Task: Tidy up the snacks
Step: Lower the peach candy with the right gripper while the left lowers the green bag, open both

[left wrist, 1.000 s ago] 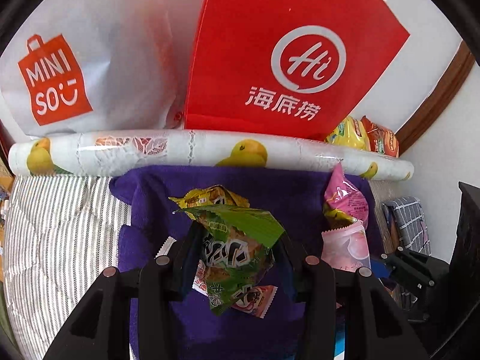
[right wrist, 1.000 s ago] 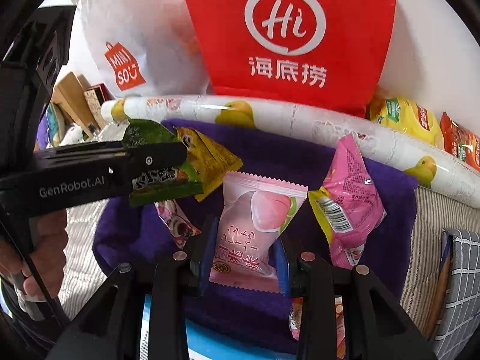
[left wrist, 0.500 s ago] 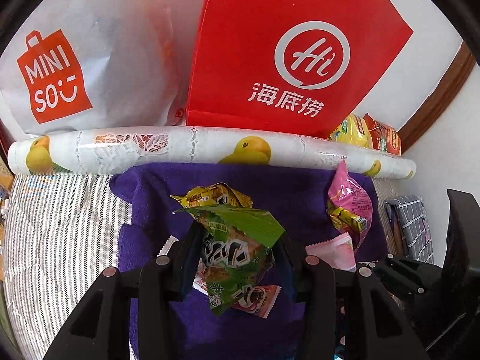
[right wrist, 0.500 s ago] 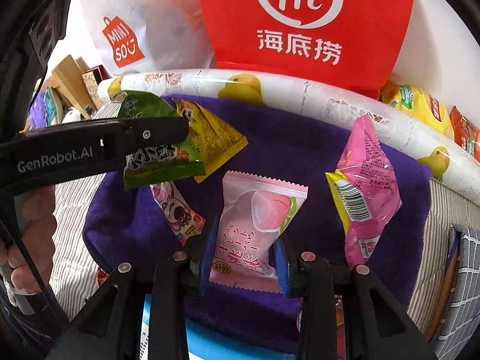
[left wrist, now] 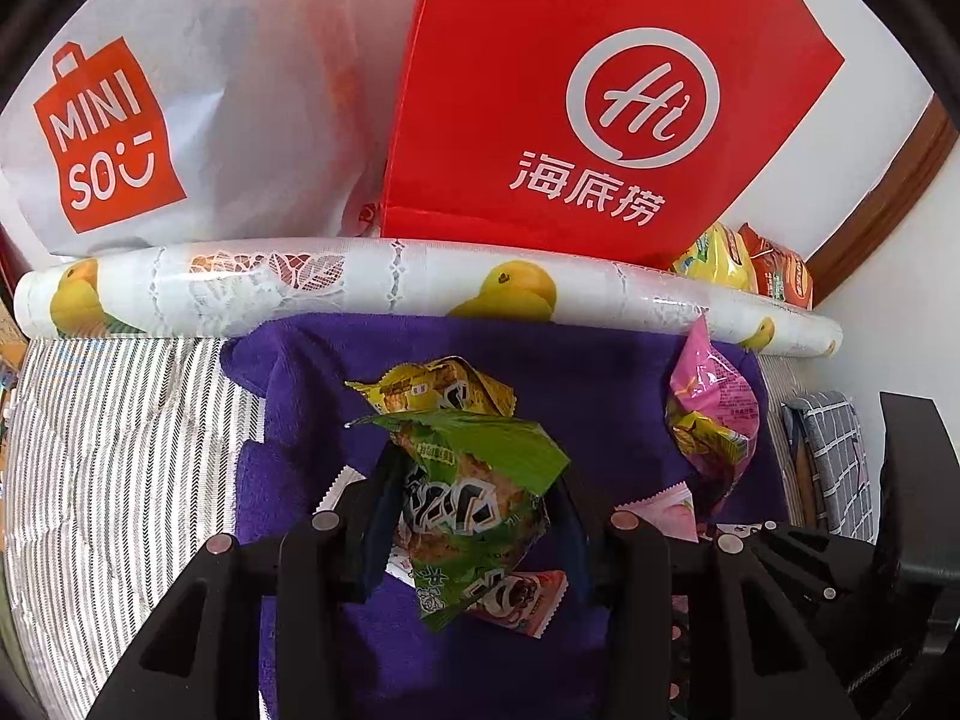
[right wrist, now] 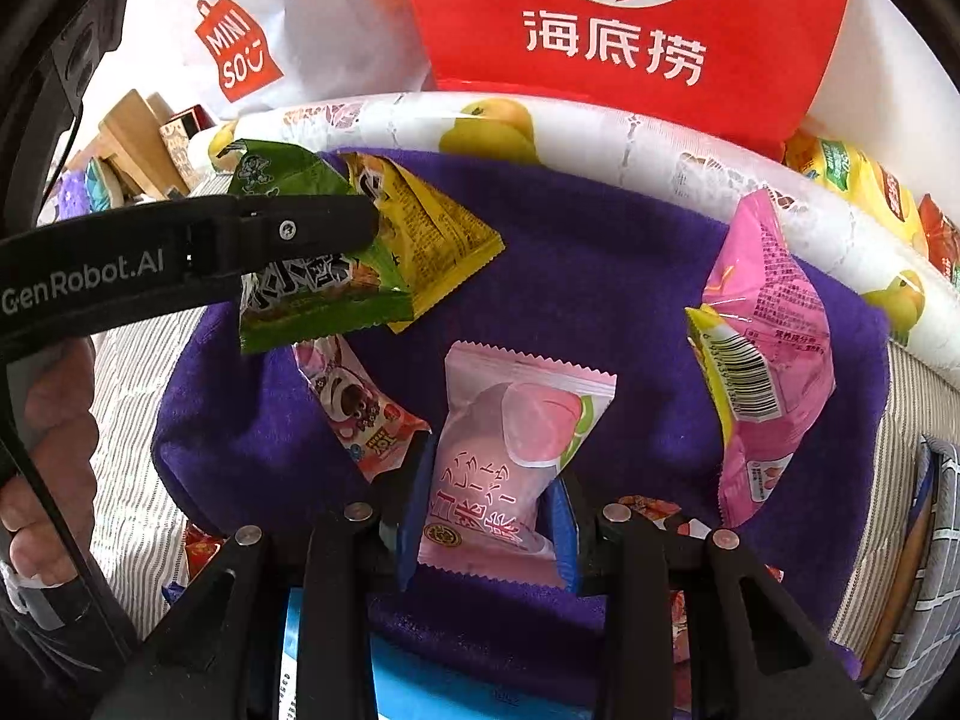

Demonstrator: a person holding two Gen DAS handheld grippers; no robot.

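Snacks lie scattered over a purple towel [right wrist: 600,276] spread on striped bedding. The left gripper [left wrist: 474,498] is clamped on a green snack packet [left wrist: 474,492], its two fingers pressing the packet's sides so that it hangs crumpled between them above the towel; seen from the right wrist, the same packet [right wrist: 312,294] sticks out above and below the black finger marked GenRobot.AI. A yellow packet [left wrist: 438,387] lies just behind it on the towel, and a pink-and-red bear wrapper [right wrist: 354,408] lies underneath. The right gripper [right wrist: 489,516] is closed on a pale pink peach packet [right wrist: 510,450], gripping its lower half while the upper half leans forward over the towel. A bright pink packet [right wrist: 768,360] rests well to the right, near a rolled duck-print sheet [left wrist: 390,285]. Behind the roll stand a red bag [left wrist: 600,108] and a white bag [left wrist: 198,90].
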